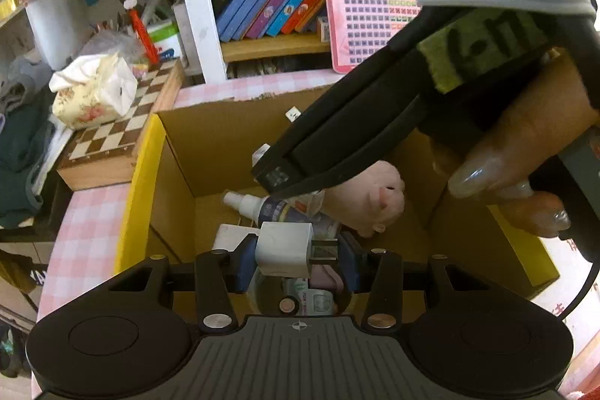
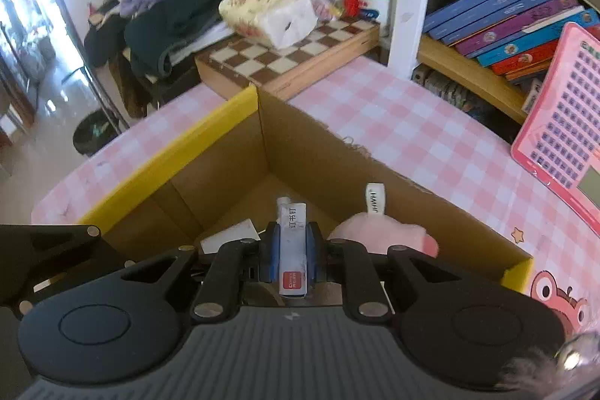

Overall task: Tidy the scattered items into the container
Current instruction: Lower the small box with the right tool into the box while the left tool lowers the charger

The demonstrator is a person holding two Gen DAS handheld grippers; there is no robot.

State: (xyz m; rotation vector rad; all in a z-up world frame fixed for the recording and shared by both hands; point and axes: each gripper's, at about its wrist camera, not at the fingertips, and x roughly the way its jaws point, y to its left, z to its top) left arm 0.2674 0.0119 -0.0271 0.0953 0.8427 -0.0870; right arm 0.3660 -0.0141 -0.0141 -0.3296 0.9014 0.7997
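A white plug adapter (image 1: 284,249) is pinched by the left hand-held gripper (image 1: 296,255), a staple box (image 2: 293,246) by the right hand-held gripper (image 2: 292,250); the brown cardboard box (image 2: 225,152) floor is largely hidden, perhaps cluttered

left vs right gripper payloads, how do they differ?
The white charger plug in the left gripper is squat and blocky, prongs sideways; the staple box in the right gripper is slim, long, printed, pointing forward. Both are clamped above the cardboard box.
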